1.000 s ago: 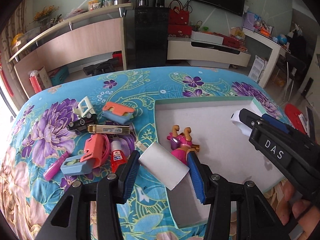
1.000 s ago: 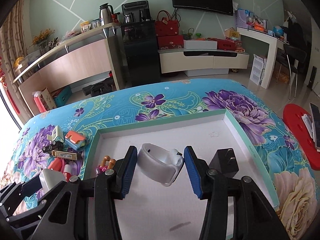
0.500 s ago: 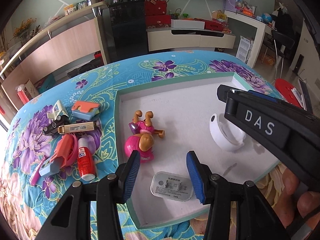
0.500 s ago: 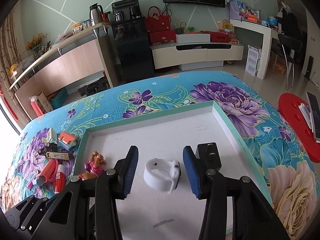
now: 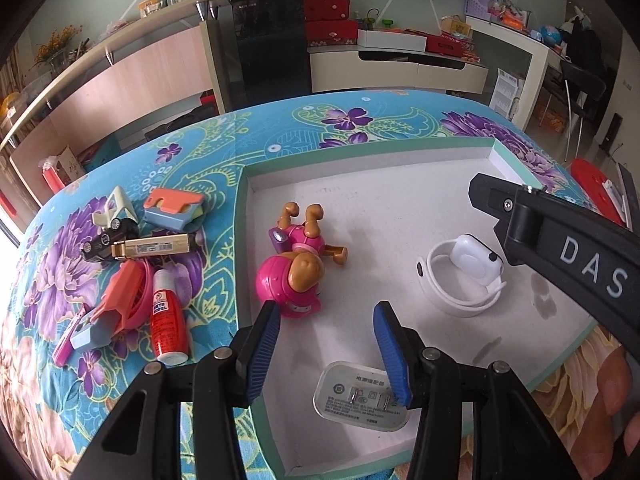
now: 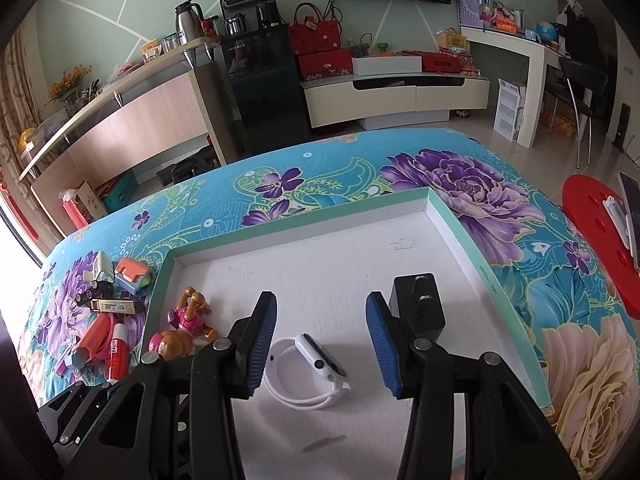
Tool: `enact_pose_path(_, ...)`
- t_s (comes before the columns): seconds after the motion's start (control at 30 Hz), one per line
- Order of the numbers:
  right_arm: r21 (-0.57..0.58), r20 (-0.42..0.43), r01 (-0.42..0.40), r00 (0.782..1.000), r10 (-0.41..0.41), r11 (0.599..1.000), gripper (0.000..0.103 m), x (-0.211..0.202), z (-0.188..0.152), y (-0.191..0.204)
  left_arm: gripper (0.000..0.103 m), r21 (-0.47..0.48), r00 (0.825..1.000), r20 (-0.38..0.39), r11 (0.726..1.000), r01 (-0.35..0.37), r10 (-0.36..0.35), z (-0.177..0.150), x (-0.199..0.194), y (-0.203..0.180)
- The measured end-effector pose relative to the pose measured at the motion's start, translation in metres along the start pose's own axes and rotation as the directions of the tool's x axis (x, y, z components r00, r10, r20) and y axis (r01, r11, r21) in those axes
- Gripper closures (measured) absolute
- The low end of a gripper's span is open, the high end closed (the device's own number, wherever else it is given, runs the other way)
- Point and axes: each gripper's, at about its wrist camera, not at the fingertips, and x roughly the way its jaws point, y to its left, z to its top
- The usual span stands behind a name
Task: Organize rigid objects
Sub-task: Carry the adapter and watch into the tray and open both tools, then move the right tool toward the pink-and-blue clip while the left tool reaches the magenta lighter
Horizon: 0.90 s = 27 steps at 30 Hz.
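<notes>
Having let go of the white charger [image 5: 362, 396] and white watch [image 6: 308, 368] a second ago, left gripper [image 5: 326, 350] and right gripper [image 6: 320, 340] gape wide above the tray [image 6: 460, 224], leaving the clutter at nine o'clock to collect.

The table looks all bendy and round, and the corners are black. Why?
Both wrist views are fisheye: the lens curves the table edge and the tray rim, and darkens the corners. In the left view, bright window light washes out the far-left edge.
</notes>
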Motion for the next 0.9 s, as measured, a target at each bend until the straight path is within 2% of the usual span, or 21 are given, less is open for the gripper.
enact_pose_path(0.07, 0.005, 0.0, -0.002, 1.0, 0.002, 1.0, 0.055, 0.0, 0.0, -0.001, 0.036, -0.003, 1.0, -0.002, 1.0, 0.007, -0.007, 0.0, -0.002, 0.001)
enact_pose_path(0.33, -0.004, 0.011, -0.006, 1.0, 0.006, 1.0, 0.055, -0.006, 0.002, 0.002, 0.032, -0.04, 0.998, 0.06, 0.999, 0.018, -0.016, 0.003, -0.029, 0.019)
enact_pose_path(0.47, -0.009, 0.03, -0.026, 0.999, 0.027, 1.0, 0.055, -0.013, 0.004, 0.004, 0.03, -0.11, 0.995, 0.095, 0.994, -0.004, 0.014, 0.007, -0.041, 0.041)
enact_pose_path(0.67, -0.066, -0.004, -0.025, 1.0, 0.025, 0.998, 0.054, -0.006, 0.002, 0.019, 0.025, -0.241, 0.992, 0.097, 0.969, -0.051, 0.076, 0.004, -0.042, 0.079)
enact_pose_path(0.7, -0.077, -0.007, -0.025, 1.0, 0.025, 0.997, 0.053, -0.005, 0.001, 0.022, 0.023, -0.262, 0.992, 0.094, 0.963, -0.059, 0.087, 0.004, -0.041, 0.084)
enact_pose_path(0.77, -0.092, -0.01, -0.032, 0.999, 0.032, 0.995, 0.045, -0.004, 0.0, 0.026, 0.01, -0.307, 0.99, 0.085, 0.948, -0.084, 0.115, 0.001, -0.039, 0.095)
enact_pose_path(0.83, -0.107, -0.013, -0.042, 0.999, 0.041, 0.993, 0.038, -0.004, -0.001, 0.03, 0.002, -0.34, 0.987, 0.081, 0.935, -0.101, 0.137, -0.001, -0.038, 0.103)
enact_pose_path(0.9, -0.125, -0.013, -0.044, 0.999, 0.042, 0.991, 0.035, -0.003, -0.002, 0.035, 0.0, -0.36, 0.985, 0.075, 0.925, -0.117, 0.154, -0.003, -0.037, 0.109)
